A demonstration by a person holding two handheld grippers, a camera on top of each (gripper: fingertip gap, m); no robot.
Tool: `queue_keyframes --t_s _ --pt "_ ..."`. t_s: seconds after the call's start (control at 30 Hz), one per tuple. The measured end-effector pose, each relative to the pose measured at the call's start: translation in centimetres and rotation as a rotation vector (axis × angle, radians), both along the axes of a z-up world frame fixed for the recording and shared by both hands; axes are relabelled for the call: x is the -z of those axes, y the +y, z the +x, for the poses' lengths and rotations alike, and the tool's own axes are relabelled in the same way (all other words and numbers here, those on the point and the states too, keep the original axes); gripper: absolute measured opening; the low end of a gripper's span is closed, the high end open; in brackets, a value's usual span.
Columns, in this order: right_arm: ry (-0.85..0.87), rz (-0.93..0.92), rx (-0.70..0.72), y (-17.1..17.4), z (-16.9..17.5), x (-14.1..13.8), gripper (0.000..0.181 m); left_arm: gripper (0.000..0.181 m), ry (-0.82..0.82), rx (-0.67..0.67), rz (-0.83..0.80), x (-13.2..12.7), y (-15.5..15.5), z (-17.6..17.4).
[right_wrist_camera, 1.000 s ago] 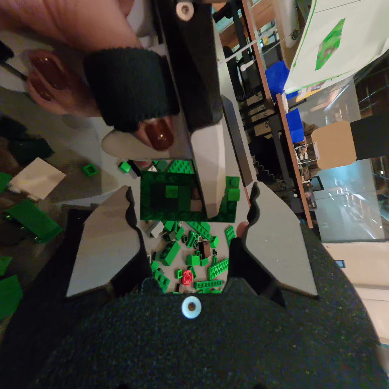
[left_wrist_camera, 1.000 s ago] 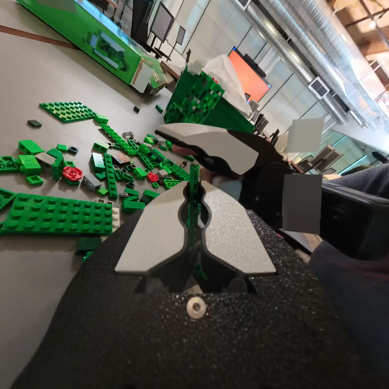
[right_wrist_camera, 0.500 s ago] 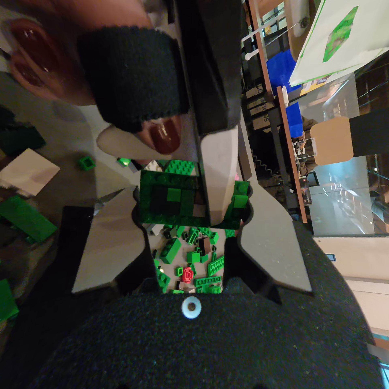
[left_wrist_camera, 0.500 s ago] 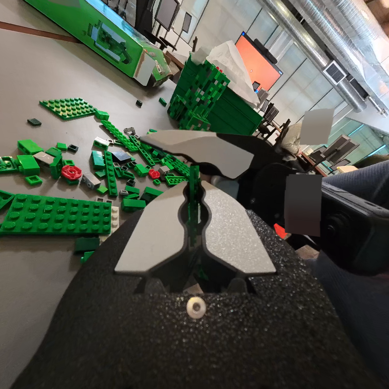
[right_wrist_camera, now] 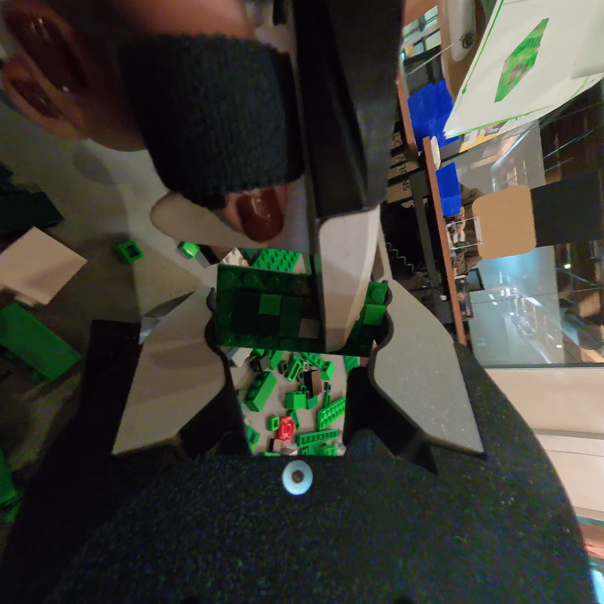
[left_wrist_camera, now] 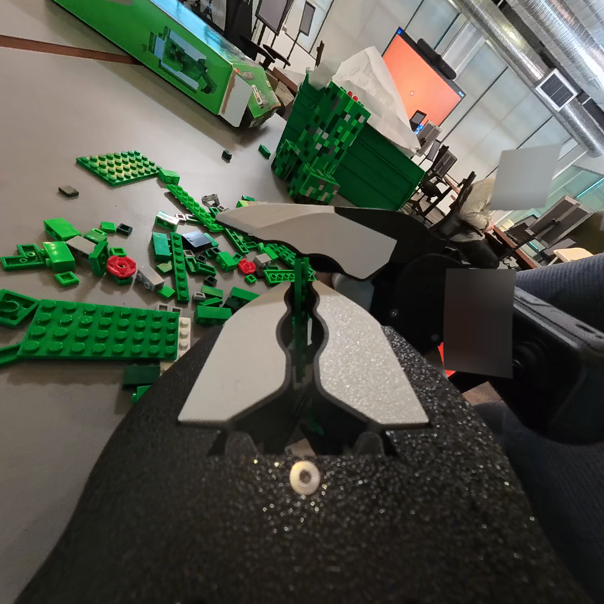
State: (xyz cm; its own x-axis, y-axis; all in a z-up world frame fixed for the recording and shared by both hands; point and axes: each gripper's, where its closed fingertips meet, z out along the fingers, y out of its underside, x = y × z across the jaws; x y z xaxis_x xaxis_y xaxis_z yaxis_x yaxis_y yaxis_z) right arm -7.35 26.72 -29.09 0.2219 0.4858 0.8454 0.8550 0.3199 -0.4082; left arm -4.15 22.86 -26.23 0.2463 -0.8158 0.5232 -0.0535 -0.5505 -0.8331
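Observation:
My left gripper (left_wrist_camera: 300,287) is shut on a flat green brick plate assembly (left_wrist_camera: 300,327), seen edge-on and held upright above the table. In the right wrist view the same assembly (right_wrist_camera: 261,310) faces the camera, with dark and light green tiles on it. My right gripper (right_wrist_camera: 297,304) spans it: its two fingers press on the left and right edges. The left gripper's grey finger (right_wrist_camera: 343,287) crosses the plate from above. One finger of my right gripper (left_wrist_camera: 310,235) shows above the plate in the left wrist view. A hand (right_wrist_camera: 258,212) holds the left gripper.
Many loose green bricks and two red round pieces (left_wrist_camera: 121,266) lie on the grey table (left_wrist_camera: 81,108). A large green plate (left_wrist_camera: 98,330) lies at the left, a square baseplate (left_wrist_camera: 121,166) farther back. A green box (left_wrist_camera: 183,62) and a built green block (left_wrist_camera: 320,137) stand behind. Across from one pair of fingers to the other is roughly 5 cm. The built green block (left_wrist_camera: 320,137) is about 30 cm from both grippers' fingertips.
My right gripper's fingers have closed in from wide open onto the sides of the green plate. My left gripper has kept its grip on the plate and tilted slightly.

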Motion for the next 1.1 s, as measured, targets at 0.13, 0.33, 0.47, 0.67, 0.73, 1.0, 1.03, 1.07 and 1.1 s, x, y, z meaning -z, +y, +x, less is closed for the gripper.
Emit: queue_keyframes --t_s 0.13,0.33,0.47,0.67,0.73,1.0,1.03,1.07,1.1 --pt "-0.067 0.148 0.014 0.7 0.1 -0.7 0.092 0.007 -0.109 0.010 -0.098 -0.4 0.1 -0.1" --pt "-0.088 0.325 0.037 1.4 0.1 -1.7 0.092 0.010 -0.225 0.016 -0.225 -0.8 0.4 -0.3" --pt "-0.097 0.419 0.043 1.7 0.2 -1.9 0.082 0.009 -0.243 -0.001 -0.266 -0.6 0.7 -0.3" --pt "-0.063 0.478 -0.014 0.8 -0.3 -2.5 0.045 0.005 -0.331 -0.039 -0.396 -0.6 2.1 -1.8" --pt "-0.075 0.448 -0.009 1.1 -0.3 -2.0 0.048 0.005 -0.287 -0.076 -0.359 -0.1 2.3 -1.7" --pt "-0.014 0.331 0.065 2.7 1.0 -1.6 0.069 0.005 -0.222 -0.193 -0.178 -0.4 3.4 -2.7" --pt "0.001 0.322 0.078 2.9 1.4 -1.8 0.070 0.005 -0.215 -0.208 -0.163 -0.4 3.6 -3.0" --pt "0.017 0.307 0.088 3.1 1.7 -1.9 0.070 0.005 -0.214 -0.214 -0.155 -0.5 3.8 -3.4" --pt "0.036 0.293 0.096 3.2 1.9 -2.1 0.070 0.005 -0.221 -0.216 -0.152 -0.6 3.9 -3.6"
